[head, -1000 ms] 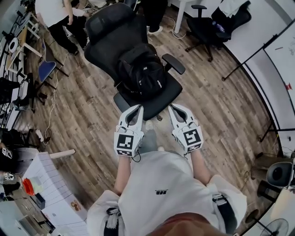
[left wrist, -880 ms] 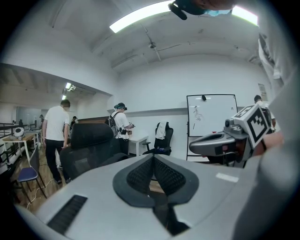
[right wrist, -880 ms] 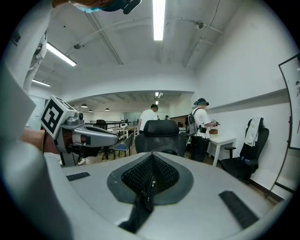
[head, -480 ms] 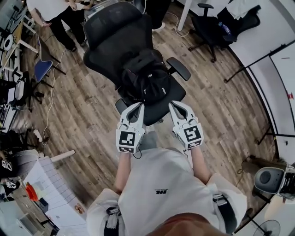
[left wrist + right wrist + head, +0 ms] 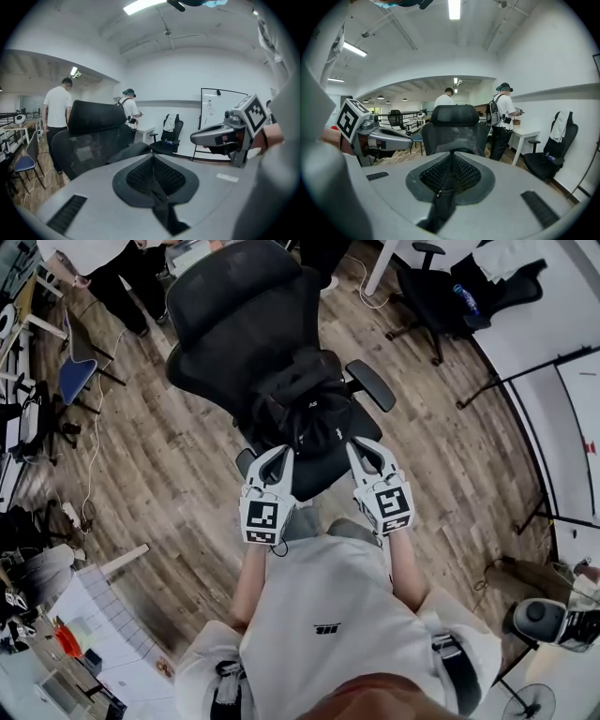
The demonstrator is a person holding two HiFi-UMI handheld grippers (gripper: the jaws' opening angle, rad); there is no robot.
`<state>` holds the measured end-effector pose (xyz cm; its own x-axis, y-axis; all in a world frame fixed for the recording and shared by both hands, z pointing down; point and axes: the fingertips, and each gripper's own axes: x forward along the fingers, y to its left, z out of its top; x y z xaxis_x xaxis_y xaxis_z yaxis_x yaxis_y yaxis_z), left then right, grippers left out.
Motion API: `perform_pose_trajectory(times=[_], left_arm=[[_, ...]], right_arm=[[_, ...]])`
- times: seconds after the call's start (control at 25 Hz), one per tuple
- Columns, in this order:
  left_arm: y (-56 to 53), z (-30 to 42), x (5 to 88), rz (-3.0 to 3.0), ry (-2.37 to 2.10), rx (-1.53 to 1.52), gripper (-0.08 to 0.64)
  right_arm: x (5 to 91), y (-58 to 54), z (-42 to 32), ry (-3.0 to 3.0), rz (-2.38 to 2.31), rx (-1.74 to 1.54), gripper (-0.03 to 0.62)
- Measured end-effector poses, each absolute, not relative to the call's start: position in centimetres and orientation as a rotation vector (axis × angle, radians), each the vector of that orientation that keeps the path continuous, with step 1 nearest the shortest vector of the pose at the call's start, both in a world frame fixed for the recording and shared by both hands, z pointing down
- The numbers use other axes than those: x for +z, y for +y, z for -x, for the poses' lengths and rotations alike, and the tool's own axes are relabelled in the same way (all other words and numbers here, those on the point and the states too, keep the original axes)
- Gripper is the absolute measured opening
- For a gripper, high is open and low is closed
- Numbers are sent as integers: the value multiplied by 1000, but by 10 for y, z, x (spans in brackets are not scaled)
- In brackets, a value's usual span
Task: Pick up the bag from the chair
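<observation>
**Backpack straight ahead, between both grippers**

The black backpack (image 5: 314,413) lies on the seat of the office chair (image 5: 234,306). Its long axis runs from the seat's front edge back toward the backrest. The left gripper (image 5: 278,457) and right gripper (image 5: 364,448) hang at that front edge, flanking the backpack's near end, about equally close. Each has its jaws pressed together, holding nothing.

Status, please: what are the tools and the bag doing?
Left tool, right tool: both shut, empty, at the seat's front edge. Black fabric backpack on the black mesh office chair, untouched. Nothing between.
</observation>
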<state>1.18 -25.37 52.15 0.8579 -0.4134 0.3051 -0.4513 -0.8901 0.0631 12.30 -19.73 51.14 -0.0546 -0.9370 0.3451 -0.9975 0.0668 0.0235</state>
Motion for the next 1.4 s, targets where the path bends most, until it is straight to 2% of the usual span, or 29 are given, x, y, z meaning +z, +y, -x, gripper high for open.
perform_pose_trajectory(times=[0.6,1.4], left_arm=[[-307,-26,583,-2674,-905,542,21],[-342,-33,653,-2354,-1349,631,187]], right_arm=[[563,-259,-172,-2086,-1812,428,57],[663,-316,-225,-2141,-1407,474,169]])
